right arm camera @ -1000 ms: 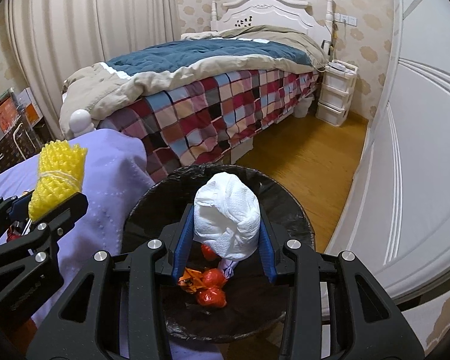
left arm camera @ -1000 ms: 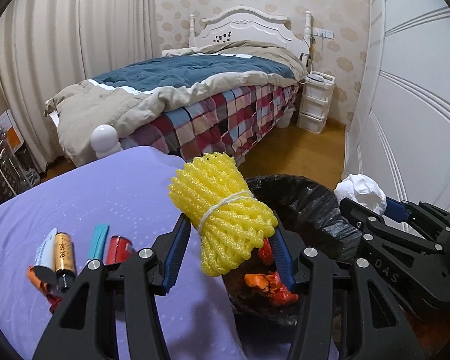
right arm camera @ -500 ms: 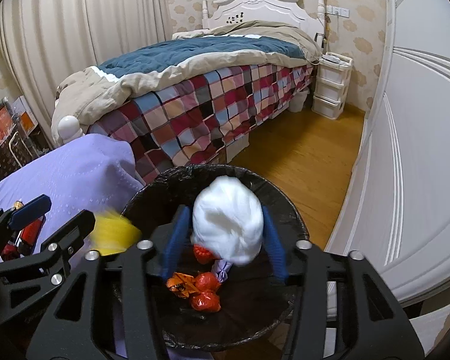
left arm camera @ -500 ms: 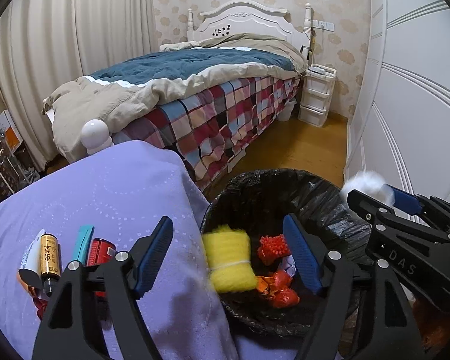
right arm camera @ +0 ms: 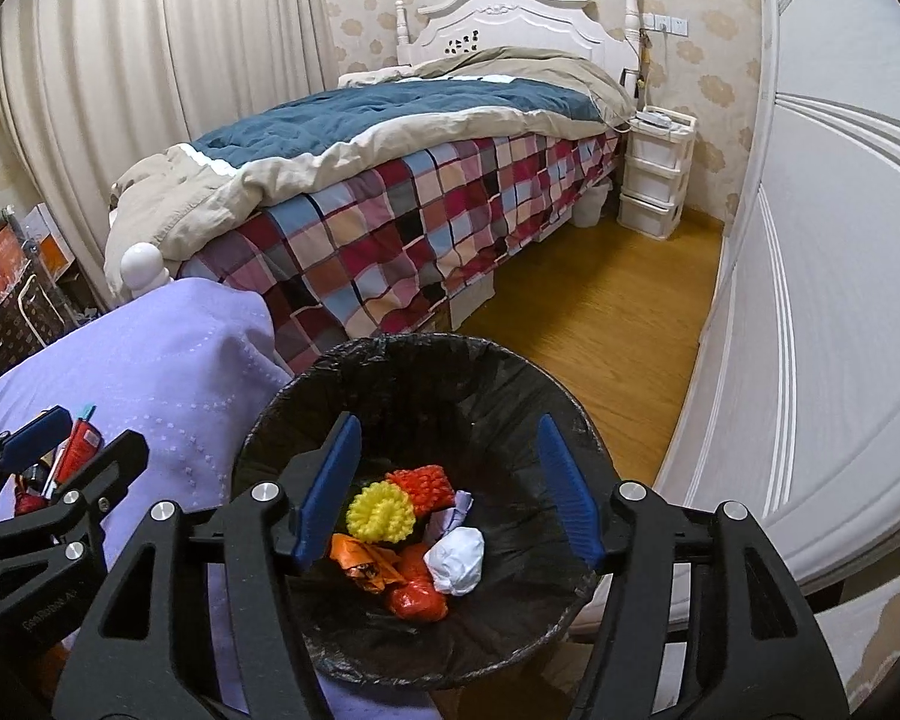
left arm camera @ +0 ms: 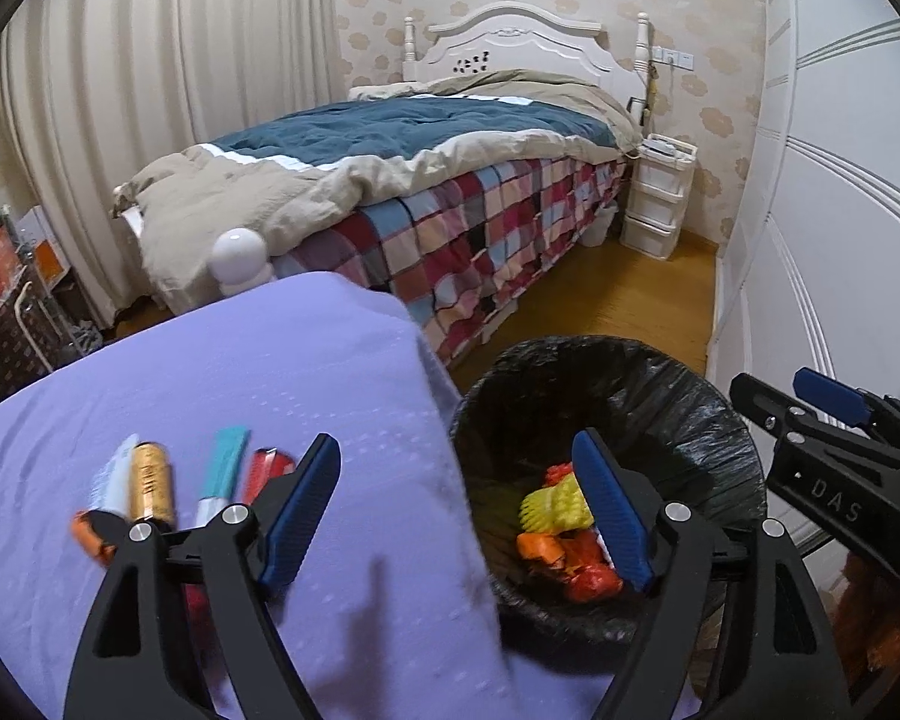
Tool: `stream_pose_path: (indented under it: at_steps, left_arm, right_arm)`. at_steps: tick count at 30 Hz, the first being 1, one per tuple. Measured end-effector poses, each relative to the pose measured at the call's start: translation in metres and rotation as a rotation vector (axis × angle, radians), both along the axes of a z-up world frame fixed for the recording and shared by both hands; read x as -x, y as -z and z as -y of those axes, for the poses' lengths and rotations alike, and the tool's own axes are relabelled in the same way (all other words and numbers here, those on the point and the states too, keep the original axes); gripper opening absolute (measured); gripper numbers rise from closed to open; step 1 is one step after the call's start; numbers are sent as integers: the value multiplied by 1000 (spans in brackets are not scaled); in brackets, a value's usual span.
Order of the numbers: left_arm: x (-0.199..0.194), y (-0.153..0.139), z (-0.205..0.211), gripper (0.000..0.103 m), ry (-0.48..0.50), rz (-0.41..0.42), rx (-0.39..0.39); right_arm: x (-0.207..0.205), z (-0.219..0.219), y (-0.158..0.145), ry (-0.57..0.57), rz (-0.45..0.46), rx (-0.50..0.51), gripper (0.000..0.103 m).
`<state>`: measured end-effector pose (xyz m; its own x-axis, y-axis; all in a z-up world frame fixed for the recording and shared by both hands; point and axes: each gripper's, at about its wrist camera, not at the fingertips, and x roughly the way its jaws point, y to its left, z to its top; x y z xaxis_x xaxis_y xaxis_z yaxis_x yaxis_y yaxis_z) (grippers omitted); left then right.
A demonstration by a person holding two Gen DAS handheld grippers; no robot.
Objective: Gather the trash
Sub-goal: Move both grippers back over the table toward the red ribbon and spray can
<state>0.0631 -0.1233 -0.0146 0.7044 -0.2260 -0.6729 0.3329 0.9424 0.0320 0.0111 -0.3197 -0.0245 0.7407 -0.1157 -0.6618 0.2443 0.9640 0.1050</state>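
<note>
In bin — two nets (one wad)

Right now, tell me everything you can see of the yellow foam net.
The yellow foam net lies inside the bin, on its black bag liner, free of both open grippers. It looks like soft mesh foam rolled into a bundle; the right wrist view shows its round ribbed end, the left wrist view its side with a pale band around it. It rests among other trash: a red foam net behind it, an orange wrapper in front, a white paper wad nearby.
</note>
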Motion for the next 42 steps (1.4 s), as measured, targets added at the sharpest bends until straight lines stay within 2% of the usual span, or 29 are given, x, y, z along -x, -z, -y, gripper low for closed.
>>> stream_pose_path:
  at_steps: [11,20,26,37,42]
  left_arm:
    - [29,-4,-63,77,-141,-28,-13]
    - [29,17,-112,77,-299,-85,-40]
    - [28,25,-128,77,-351,-115,-43]
    - [35,36,-175,77,-456,-211,32]
    - [43,37,-195,77,-497,-222,38]
  right_arm:
    - [16,-51,-6,-105,0,-15,61]
    - [18,-92,0,-193,-26,-14,61]
    - [18,-106,0,-226,-33,-12,61]
    - [19,-117,3,-253,-43,-18,61]
    - [19,-123,4,-267,-46,-18,61]
